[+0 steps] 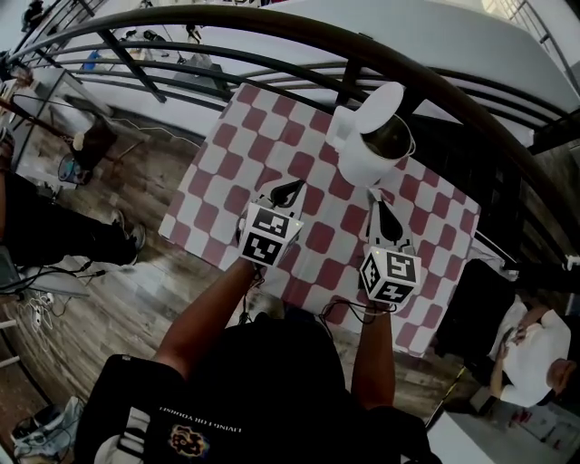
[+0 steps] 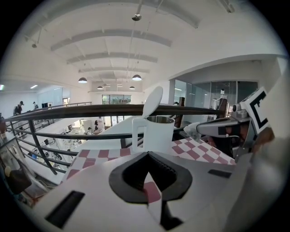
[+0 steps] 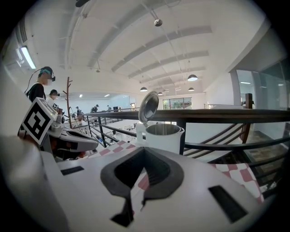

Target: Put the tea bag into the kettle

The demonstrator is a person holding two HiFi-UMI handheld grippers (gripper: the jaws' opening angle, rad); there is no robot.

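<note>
- Step in hand, as I judge it: the drop is either done or not yet set up. No view shows the tea bag. It is not between either pair of fingers or on the red-and-white checked tablecloth, and the kettle's dark inside is too dim to check.
- The white cylindrical kettle stands on the table at the far edge by the dark curved metal railing. Its round hinged lid is tipped up and its steel-lined mouth is open.
- The left gripper hovers at 7 o'clock from the kettle. Its ribbed black rubber fingers are pressed together on nothing.
- The right gripper hovers at 5 o'clock, just beside the kettle. Its fingers are likewise closed and empty.
- Next move: find the bag first. If it is outside the kettle, pinch it lightly, since paper and string are limp, and lower it through the open mouth.
- The kettle's shell is smooth and hard, and the cloth lies flat and matte.
</note>
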